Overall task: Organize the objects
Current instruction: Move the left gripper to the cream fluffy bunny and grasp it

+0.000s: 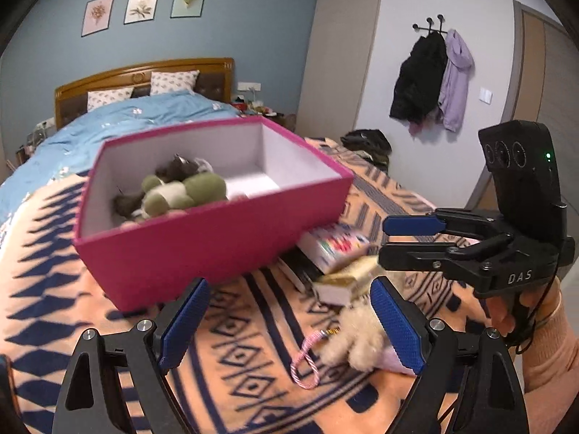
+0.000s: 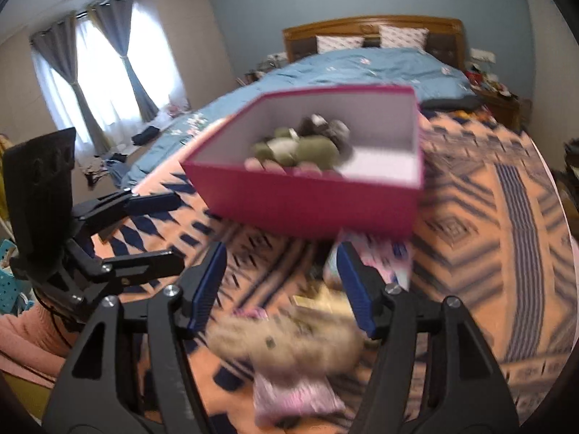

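In the left wrist view, the left gripper (image 1: 289, 322) stands with its jaws wide apart and nothing between the blue pads; only the orange and navy patterned blanket (image 1: 90, 289) shows in the gap. A pink box (image 1: 217, 246) with a white inside sits on the blanket just ahead, open at the top, and in it lies a green and cream plush toy (image 1: 177, 195) beside a darker grey one (image 1: 181, 168). To the right of the box, partly tucked under its corner, lies a colourful flat book or pack (image 1: 336, 246), and next to that a gold-edged small box (image 1: 343, 282). A cream fluffy plush (image 1: 358, 340) lies beside the left gripper's right finger, with a pink and white cord loop (image 1: 305, 365) trailing from it. The right gripper (image 1: 381, 240) reaches in from the right side, held by a hand (image 1: 506, 311) in a peach sleeve; its jaws are parted and hold nothing. Behind are a bed with a blue quilt (image 1: 144, 115) and two coats (image 1: 430, 79) on wall hooks. In the right wrist view, which is blurred, the right gripper (image 2: 280, 284) hangs over the cream fluffy plush (image 2: 286, 340), jaws open; the plush lies low between the fingers, but whether the pads touch it I cannot tell. The pink box (image 2: 311, 206) sits just beyond, the plush toys (image 2: 300, 146) inside it. The left gripper (image 2: 179, 226) comes in from the left, open and empty.
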Demonstrator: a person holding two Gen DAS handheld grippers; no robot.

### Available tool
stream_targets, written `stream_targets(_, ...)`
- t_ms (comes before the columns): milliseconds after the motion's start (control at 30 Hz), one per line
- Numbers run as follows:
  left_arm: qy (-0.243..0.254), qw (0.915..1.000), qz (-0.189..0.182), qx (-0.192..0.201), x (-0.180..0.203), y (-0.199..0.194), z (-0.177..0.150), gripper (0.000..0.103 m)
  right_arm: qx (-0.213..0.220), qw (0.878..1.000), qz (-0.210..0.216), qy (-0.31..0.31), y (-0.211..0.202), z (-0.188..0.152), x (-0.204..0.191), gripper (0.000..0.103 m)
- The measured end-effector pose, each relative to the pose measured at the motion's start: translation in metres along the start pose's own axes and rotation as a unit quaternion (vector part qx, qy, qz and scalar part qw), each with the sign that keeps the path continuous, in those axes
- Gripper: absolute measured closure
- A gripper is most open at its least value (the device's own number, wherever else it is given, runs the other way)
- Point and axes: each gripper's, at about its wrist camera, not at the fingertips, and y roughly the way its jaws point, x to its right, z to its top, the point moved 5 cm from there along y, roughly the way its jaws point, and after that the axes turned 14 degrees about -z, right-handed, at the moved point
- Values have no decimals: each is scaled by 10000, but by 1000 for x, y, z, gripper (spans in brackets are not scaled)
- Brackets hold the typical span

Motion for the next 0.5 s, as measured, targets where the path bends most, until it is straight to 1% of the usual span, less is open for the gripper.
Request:
stream_targets(133,18,9998,-177,-52,9,6,-12,11,-93,9994,-95,320,-7,-23,18,38)
stream_targets(200,52,9998,-182,-70,14,7,-17,11,-157,9988,-149,445,-8,-32,25,38)
stream_targets(367,142,9992,-230,-309,25,21,-31,11,-422,9962,-140,744,0,-55,37,38)
stream_targets(433,151,9988,-238,-394,27,27,-36,11,-510,9953,-65,823,5,-63,39,38)
stream_targets(500,154,9984,-281,-468,30,32,-40,11,-556,9947,-40,868,8,-66,40,38)
